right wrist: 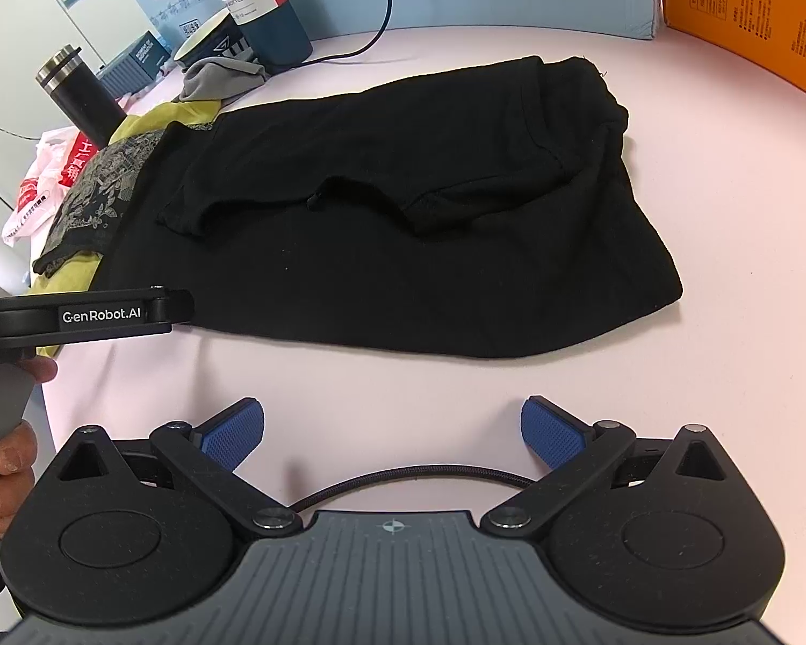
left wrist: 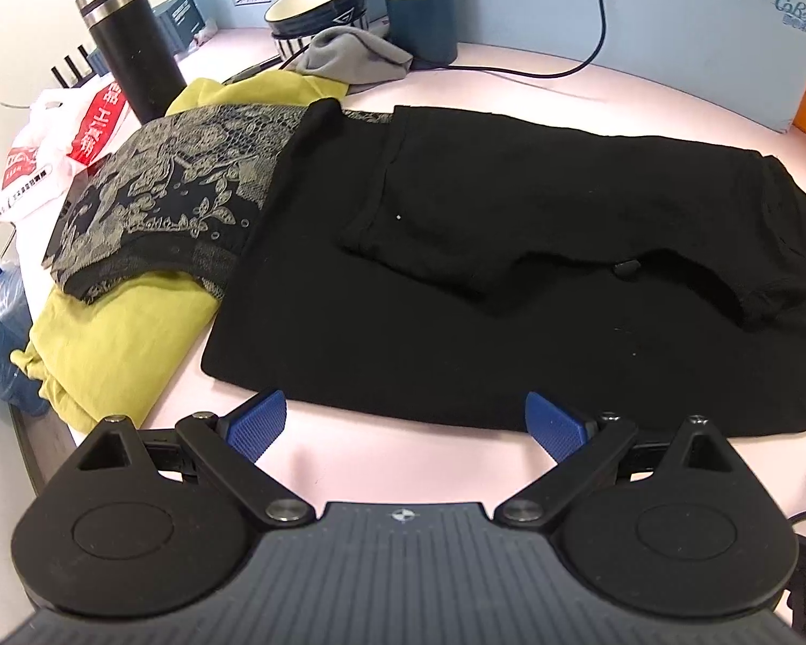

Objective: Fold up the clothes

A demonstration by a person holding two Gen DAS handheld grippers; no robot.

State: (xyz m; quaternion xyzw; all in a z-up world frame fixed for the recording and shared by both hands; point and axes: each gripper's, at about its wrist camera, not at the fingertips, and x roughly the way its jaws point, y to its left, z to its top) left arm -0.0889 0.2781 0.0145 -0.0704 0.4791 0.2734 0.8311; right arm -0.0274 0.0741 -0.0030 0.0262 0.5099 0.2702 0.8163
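Our left gripper (left wrist: 405, 424) is spread wide and holds nothing, its blue pads (left wrist: 258, 424) just short of the near hem of the black garment (left wrist: 510, 279). Our right gripper (right wrist: 392, 432) is also wide and empty over the bare pink table (right wrist: 725, 322), the garment lying flat ahead of it. Beyond and left of the left gripper we see a patterned cloth (left wrist: 172, 188) on a yellow-green one (left wrist: 118, 338). Farthest off stand a black tumbler (left wrist: 129, 48) and a bowl (left wrist: 317, 5).
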